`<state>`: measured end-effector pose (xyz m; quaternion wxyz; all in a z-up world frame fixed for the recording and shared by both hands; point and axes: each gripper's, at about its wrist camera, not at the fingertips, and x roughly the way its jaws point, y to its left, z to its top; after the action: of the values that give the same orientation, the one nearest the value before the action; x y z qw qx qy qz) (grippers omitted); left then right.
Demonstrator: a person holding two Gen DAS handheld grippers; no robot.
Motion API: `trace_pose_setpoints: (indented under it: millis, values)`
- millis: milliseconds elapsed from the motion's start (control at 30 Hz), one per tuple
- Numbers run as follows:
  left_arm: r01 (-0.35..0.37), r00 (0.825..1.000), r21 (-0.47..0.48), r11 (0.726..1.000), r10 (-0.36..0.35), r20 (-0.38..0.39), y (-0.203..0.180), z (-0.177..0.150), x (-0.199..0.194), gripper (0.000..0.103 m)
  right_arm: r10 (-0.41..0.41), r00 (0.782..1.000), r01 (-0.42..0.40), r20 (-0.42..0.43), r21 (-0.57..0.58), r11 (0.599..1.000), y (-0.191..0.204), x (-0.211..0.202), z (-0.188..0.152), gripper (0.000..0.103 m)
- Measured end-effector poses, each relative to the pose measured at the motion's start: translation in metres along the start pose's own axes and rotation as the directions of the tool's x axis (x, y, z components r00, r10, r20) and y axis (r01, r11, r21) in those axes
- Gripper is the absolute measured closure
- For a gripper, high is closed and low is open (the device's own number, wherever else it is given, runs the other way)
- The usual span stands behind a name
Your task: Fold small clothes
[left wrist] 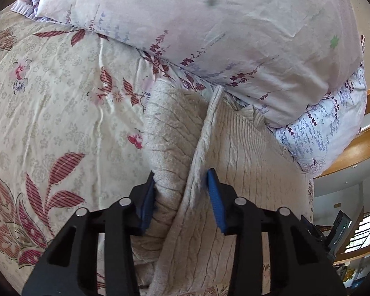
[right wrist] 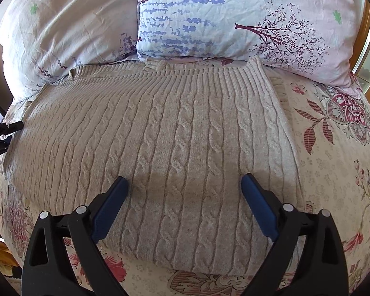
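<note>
So the left tongs (left wrist: 182, 197) have their blue pads (left wrist: 215, 199) a little apart with a bunched-up fold of the beige cable-knit sweater (left wrist: 175, 148) sitting between them. One pad presses the knit on the left side, while the other sits just off the raised edge of the fold, so whether it's truly clamped can't be told from this view (it looks more loose than tight). That lifted fold runs up away from the tongs toward the pillow (left wrist: 209, 29).

The right tongs (right wrist: 185, 202) are spread wide apart, hovering over the near half of the sweater (right wrist: 175, 128) and holding nothing. From this side the sweater lies mostly flat on the flowered bedspread (right wrist: 333, 172), ribbed hem at the far end, tucked right up against two pillows: a pale pink one (right wrist: 66, 32) and one printed with lavender sprigs and a purple tree (right wrist: 234, 19). Its right edge looks folded over. The other tongs peek in at the left edge (right wrist: 2, 135) (just black bits), beside the sweater's left side.
</note>
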<state>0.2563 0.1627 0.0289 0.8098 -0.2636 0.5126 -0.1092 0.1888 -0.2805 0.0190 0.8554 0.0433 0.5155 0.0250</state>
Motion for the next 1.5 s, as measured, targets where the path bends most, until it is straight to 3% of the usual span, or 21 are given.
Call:
trace_pose_setpoints:
  millis: [100, 333, 467, 600, 733, 900, 1000, 1100, 1133, 1233, 1300, 1367, 1500]
  values:
    - [-0.008, 1.0, -0.014, 1.0, 0.008, -0.004, -0.005, -0.001, 0.002, 0.079, 0.002, 1.0, -0.002, -0.001, 0.001, 1.0, 0.0, -0.001, -0.001, 0.008]
    - [0.115, 0.992, 0.009, 0.993, -0.115, 0.056, -0.049, -0.002, -0.021, 0.083, 0.03, 0.999, -0.031, 0.02, 0.035, 0.999, -0.004, -0.009, -0.002, 0.008]
    - [0.214, 0.973, 0.044, 0.976, -0.217, 0.077, -0.094, -0.004, -0.031, 0.084, 0.079, 0.995, -0.083, 0.058, 0.084, 0.993, -0.011, -0.021, 0.0, 0.008]
    - [0.284, 0.957, 0.089, 0.955, -0.288, 0.043, -0.148, -0.014, -0.023, 0.084, 0.081, 0.994, -0.087, 0.071, 0.084, 0.993, -0.014, -0.029, 0.001, 0.008]
    - [0.273, 0.962, 0.139, 0.952, -0.271, -0.032, -0.191, -0.039, 0.011, 0.084, 0.086, 0.993, -0.094, 0.081, 0.102, 0.99, -0.023, -0.038, -0.007, 0.008]
    - [0.219, 0.969, 0.107, 0.97, -0.204, -0.137, -0.203, -0.066, 0.067, 0.08, 0.139, 0.985, -0.154, 0.1, 0.167, 0.974, -0.039, -0.049, -0.013, 0.008]
    - [0.262, 0.955, 0.047, 0.964, -0.252, -0.155, -0.202, -0.072, 0.08, 0.076, 0.255, 0.958, -0.281, 0.132, 0.245, 0.928, -0.052, -0.054, -0.008, 0.009]
    - [0.346, 0.925, 0.021, 0.938, -0.338, -0.173, -0.203, -0.073, 0.076, 0.064, 0.415, 0.896, -0.443, 0.155, 0.335, 0.831, -0.058, -0.046, 0.002, 0.016]
    - [0.353, 0.924, 0.024, 0.935, -0.345, -0.166, -0.203, -0.073, 0.07, 0.053, 0.467, 0.871, -0.488, 0.153, 0.37, 0.79, -0.058, -0.041, 0.006, 0.018]
    - [0.352, 0.933, 0.048, 0.935, -0.347, -0.092, -0.194, -0.071, 0.045, 0.044, 0.56, 0.82, -0.549, 0.117, 0.436, 0.713, -0.049, -0.019, 0.017, 0.028]
    - [0.302, 0.953, 0.06, 0.951, -0.301, -0.021, -0.179, -0.07, 0.027, 0.04, 0.581, 0.81, -0.549, 0.08, 0.455, 0.701, -0.039, -0.005, 0.028, 0.034]
    - [0.21, 0.976, 0.06, 0.976, -0.213, 0.04, -0.165, -0.067, 0.015, 0.038, 0.594, 0.804, -0.544, 0.043, 0.459, 0.703, -0.028, 0.006, 0.033, 0.038]
    - [0.031, 0.999, 0.055, 0.998, -0.033, 0.039, -0.138, -0.066, 0.016, 0.037, 0.622, 0.783, -0.542, -0.023, 0.466, 0.7, -0.011, 0.023, 0.032, 0.051]
